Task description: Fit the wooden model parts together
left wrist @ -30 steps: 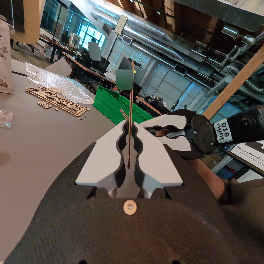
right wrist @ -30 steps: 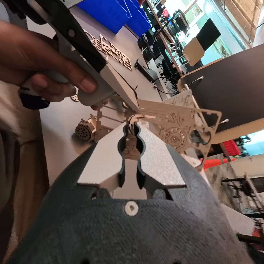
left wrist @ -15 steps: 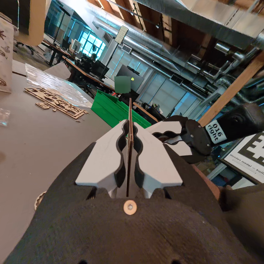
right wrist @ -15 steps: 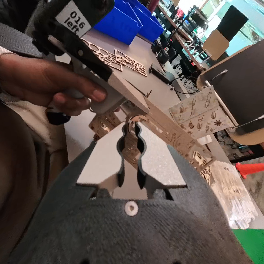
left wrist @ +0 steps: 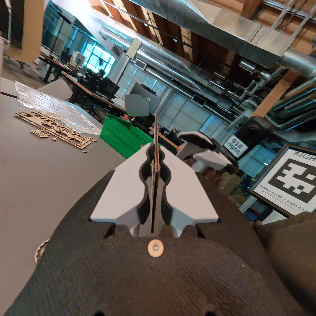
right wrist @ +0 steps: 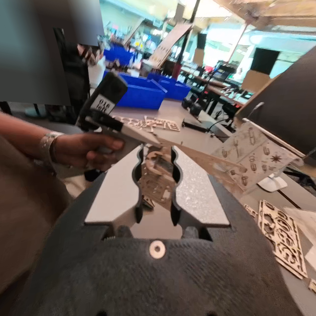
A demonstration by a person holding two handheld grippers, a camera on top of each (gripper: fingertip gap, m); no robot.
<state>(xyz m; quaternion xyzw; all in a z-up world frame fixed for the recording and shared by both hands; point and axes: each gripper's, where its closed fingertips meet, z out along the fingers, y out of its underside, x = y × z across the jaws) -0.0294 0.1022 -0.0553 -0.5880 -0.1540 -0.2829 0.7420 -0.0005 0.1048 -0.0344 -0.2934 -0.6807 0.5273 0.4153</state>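
Left wrist view: grey surface [left wrist: 51, 171] below, my left claw [left wrist: 155, 153] pinching the wooden sheet [left wrist: 155, 171] edge-on, deeper between the pads than a second ago. My right claw [right wrist: 156, 150] has sprung apart and let go of the small curved piece [right wrist: 153, 156], so I judge it freed or seated.

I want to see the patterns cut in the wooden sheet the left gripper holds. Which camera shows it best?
The right wrist view: the wooden sheet shows its flat face there, though blurred. The left wrist view sees only its thin edge between the left gripper.
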